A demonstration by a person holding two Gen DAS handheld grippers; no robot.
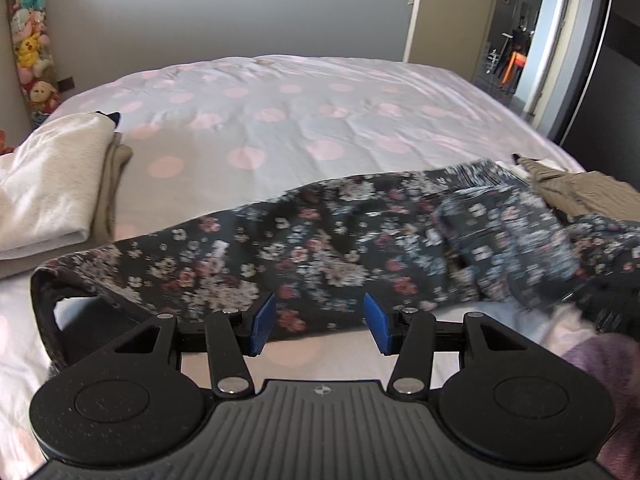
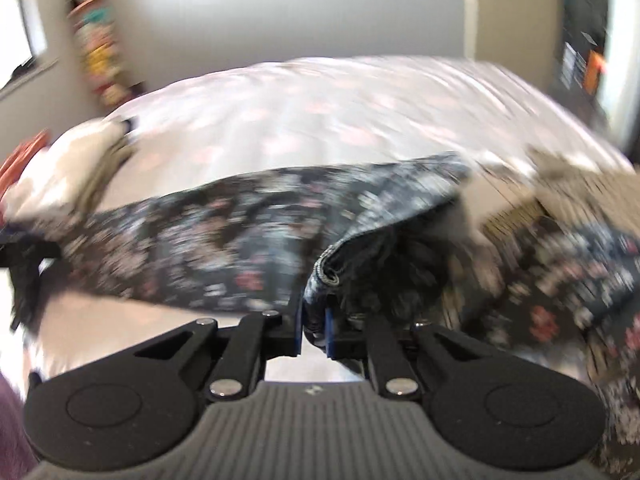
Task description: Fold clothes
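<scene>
Right wrist, blurry, right hand-held gripper (image 2: 314, 330) seemingly pinching floral garment (image 2: 200, 240)

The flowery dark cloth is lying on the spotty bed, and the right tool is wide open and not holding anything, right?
Not quite. The flowery dark cloth does lie on the spotty bed, but the right tool is shut on a fold of that cloth. The right wrist view shows the hem pinched between its blue pads.

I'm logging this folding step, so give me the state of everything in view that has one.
left gripper: open, holding nothing
right gripper: shut on the floral garment's hem
floral garment: unfolded, stretched across the bed
white clothes: folded, stacked
door: open
</scene>
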